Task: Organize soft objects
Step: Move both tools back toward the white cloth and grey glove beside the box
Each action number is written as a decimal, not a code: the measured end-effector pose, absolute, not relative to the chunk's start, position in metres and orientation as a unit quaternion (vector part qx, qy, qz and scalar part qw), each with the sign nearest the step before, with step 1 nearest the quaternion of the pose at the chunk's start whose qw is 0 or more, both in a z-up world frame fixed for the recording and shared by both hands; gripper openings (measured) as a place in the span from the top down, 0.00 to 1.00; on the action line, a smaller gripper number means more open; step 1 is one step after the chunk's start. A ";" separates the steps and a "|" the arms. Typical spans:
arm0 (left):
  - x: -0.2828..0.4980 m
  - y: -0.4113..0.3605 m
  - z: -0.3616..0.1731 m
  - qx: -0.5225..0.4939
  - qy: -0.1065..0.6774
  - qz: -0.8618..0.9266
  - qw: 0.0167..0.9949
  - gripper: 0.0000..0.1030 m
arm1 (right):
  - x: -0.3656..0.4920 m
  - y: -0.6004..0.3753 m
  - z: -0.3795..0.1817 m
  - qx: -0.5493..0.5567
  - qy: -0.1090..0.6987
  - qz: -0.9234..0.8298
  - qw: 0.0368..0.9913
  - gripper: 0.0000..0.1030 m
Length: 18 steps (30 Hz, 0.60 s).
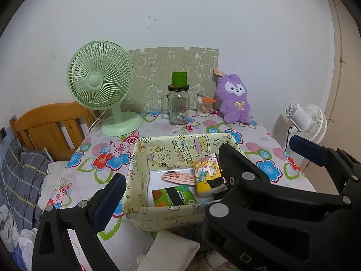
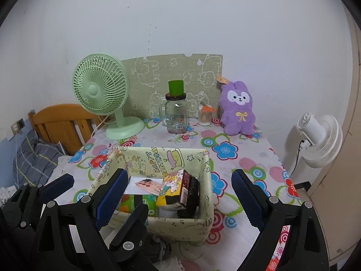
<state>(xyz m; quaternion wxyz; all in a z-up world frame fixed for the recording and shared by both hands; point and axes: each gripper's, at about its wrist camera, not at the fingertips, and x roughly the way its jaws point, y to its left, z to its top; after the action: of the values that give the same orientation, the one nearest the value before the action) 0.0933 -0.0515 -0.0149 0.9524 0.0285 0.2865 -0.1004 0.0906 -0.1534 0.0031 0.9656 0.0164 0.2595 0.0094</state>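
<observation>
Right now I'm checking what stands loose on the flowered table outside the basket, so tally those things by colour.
Green: 1, the desk fan
Purple: 1, the plush rabbit
Clear glass: 1, the mug jar with a green cup on its lid
Clear with orange lid: 1, the cotton swab tub
Total: 4

Two fans point(image 1: 100, 76), one basket point(image 1: 162, 149), one plush point(image 1: 234, 99).
</observation>
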 end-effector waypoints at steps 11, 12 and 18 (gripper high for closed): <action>0.072 -0.049 -0.017 0.026 0.287 -0.103 0.952 0.01 | 0.067 -0.151 0.002 0.017 0.255 0.003 0.967 0.08; 0.071 -0.049 -0.018 0.026 0.287 -0.103 0.952 0.01 | 0.065 -0.151 0.002 0.017 0.254 0.002 0.967 0.08; 0.058 -0.049 -0.020 0.031 0.285 -0.105 0.952 0.01 | 0.052 -0.150 -0.002 0.015 0.251 -0.006 0.968 0.08</action>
<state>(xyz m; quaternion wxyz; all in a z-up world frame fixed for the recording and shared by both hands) 0.0581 -0.0492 -0.0204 0.9522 0.0306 0.2851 -0.1050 0.0516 -0.1504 -0.0016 0.9678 0.0148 0.2513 -0.0057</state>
